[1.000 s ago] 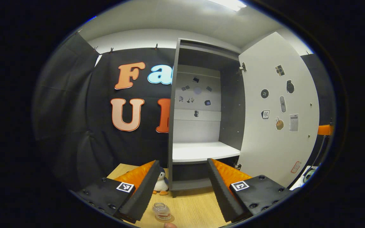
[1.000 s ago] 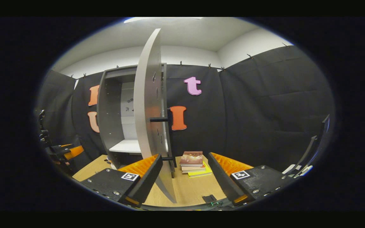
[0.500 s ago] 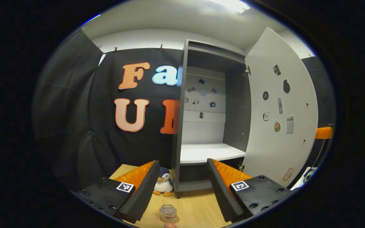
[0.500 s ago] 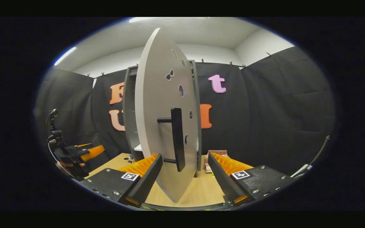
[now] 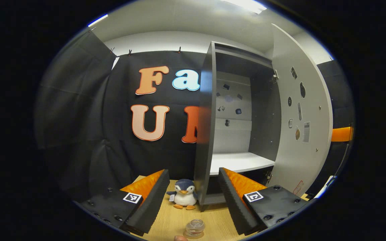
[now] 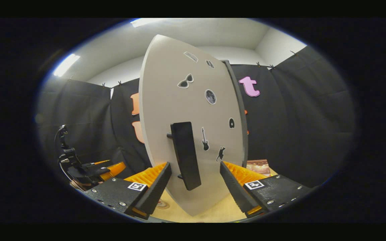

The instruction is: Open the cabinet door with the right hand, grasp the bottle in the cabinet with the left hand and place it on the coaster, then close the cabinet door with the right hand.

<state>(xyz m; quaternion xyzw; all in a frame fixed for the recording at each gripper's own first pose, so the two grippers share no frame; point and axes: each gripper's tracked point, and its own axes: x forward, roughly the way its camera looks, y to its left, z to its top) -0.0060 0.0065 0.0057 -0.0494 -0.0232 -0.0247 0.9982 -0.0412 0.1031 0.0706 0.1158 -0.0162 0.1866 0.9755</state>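
On the desk, bottle: a small clear glass bottle [image 5: 194, 227] stands on a thin round coaster [image 5: 193, 235], between and just ahead of my left fingers, so I judge the placing step done.
Left hand-held gripper [image 5: 193, 201]: released, jaws spread wide and holding nothing, hanging above the wooden desk [image 5: 169, 221].
Right hand-held gripper [image 6: 195, 182]: released too, jaws apart on either side of the dark bar handle [image 6: 185, 155] without pressing it, lined up, I think, to push.
Cabinet door [image 6: 193, 100]: a flat pale panel dotted with small stickers, partly swung, its face towards my right camera.
Cabinet [image 5: 240, 110]: dark grey walls, smooth white shelf [image 5: 238, 161] bare.
Penguin toy [image 5: 183, 198]: soft plush, sitting beside the cabinet's foot.
Step in hand: closing the door, as I read it.
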